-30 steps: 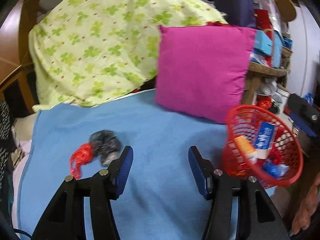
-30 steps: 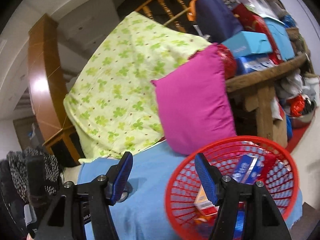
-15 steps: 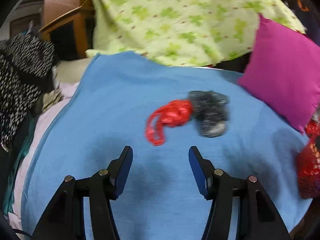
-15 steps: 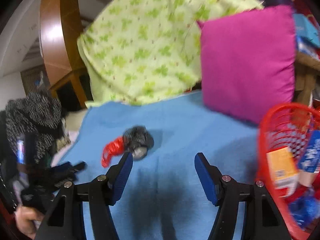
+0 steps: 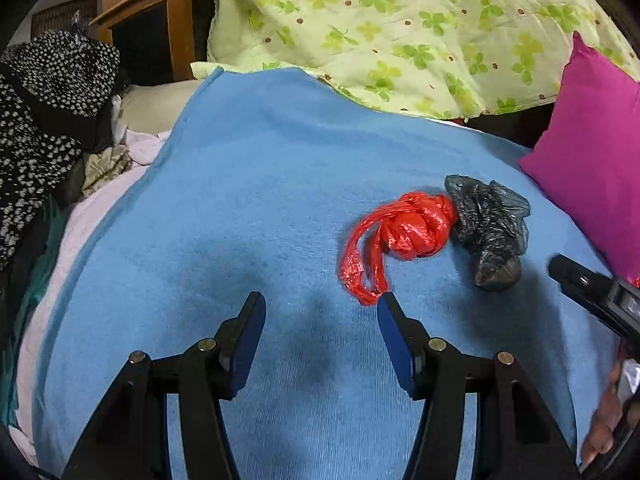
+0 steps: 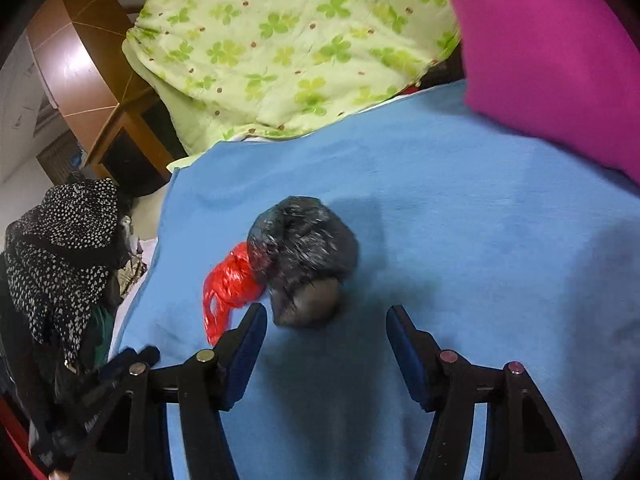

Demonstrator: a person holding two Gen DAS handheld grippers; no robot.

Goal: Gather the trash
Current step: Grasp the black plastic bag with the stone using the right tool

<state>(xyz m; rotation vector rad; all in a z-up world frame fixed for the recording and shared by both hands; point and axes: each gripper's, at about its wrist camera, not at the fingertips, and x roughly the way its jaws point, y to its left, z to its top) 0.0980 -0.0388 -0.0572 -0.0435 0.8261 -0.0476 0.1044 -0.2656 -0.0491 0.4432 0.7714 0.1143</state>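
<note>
- The left gripper (image 5: pixel 320 312) hovers low over the blue blanket (image 5: pixel 248 208) with its jaws parted and nothing between them. The loose tail of the red plastic bag (image 5: pixel 404 232) ends just ahead of its right finger, so the bag lies a little off its line, not yet framed for a pinch.
- The right gripper (image 6: pixel 324 320) also stands released and empty. Its jaws have just been closing a little, and nothing is between them. The black plastic bag (image 6: pixel 300 256) sits just beyond and between its fingertips, well lined up, which suggests this hand is meant to take it.
- In the left wrist view the right gripper's finger comes in from the right edge near the black bag, with part of the person's hand (image 5: pixel 604 420) below it.
- The two knotted bags touch each other in the middle of the blanket: the red one to the left, the black one to the right. Each hand seems to have its own piece of trash, so both can be lifted at once.
- Further off, the magenta cushion (image 5: pixel 592 136) leans at the right and the green clover-print quilt (image 5: pixel 400 32) is heaped at the back, both clear of the bags.
- No bin shows in either view, so the drop-off must lie out of frame.
</note>
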